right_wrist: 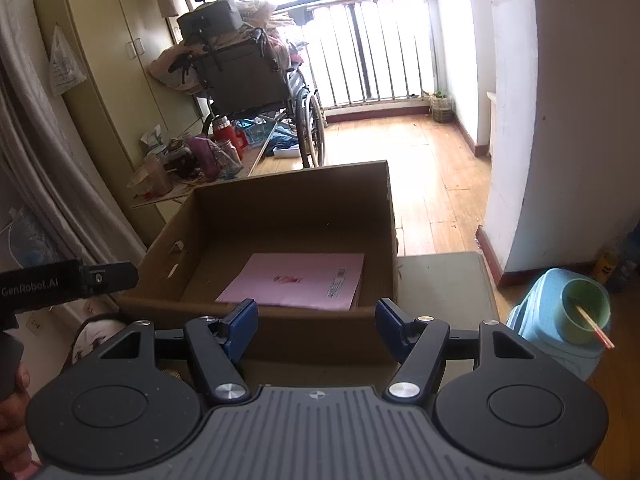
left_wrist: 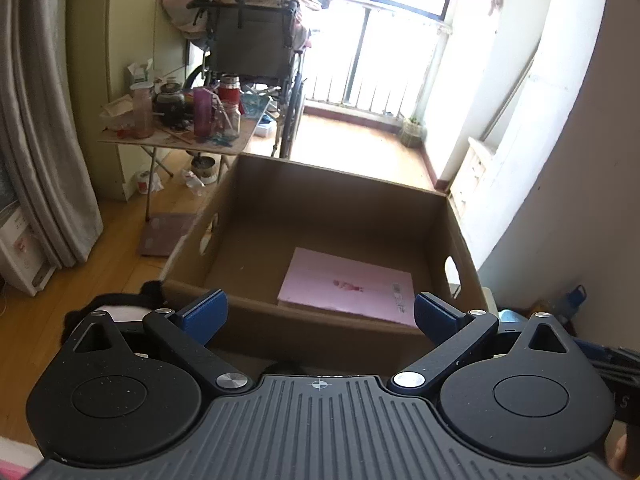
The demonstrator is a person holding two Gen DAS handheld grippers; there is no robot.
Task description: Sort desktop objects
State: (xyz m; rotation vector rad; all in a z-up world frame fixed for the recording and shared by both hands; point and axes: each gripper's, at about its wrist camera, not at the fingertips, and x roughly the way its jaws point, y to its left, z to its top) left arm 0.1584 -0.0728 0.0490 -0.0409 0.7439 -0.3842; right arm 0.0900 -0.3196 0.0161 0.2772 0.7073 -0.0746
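An open brown cardboard box [left_wrist: 320, 328] stands in front of both grippers, and a pink booklet [left_wrist: 344, 284] lies flat on its bottom. My left gripper [left_wrist: 320, 316] hangs just short of the box's near wall, open wide, with nothing between its blue pads. In the right wrist view the same box [right_wrist: 280, 332] and pink booklet [right_wrist: 296, 280] appear. My right gripper [right_wrist: 316, 328] is also open and empty, held before the near wall. The left gripper's black body [right_wrist: 68, 280] pokes in from the left edge of that view.
A cluttered folding table [left_wrist: 176, 140] with bottles and jars stands behind the box, with a loaded wheelchair [left_wrist: 252, 52] beyond it. A grey tabletop [right_wrist: 444, 280] shows right of the box. A blue stool with a green cup [right_wrist: 584, 308] sits lower right. A black-and-white object [left_wrist: 120, 308] lies left of the box.
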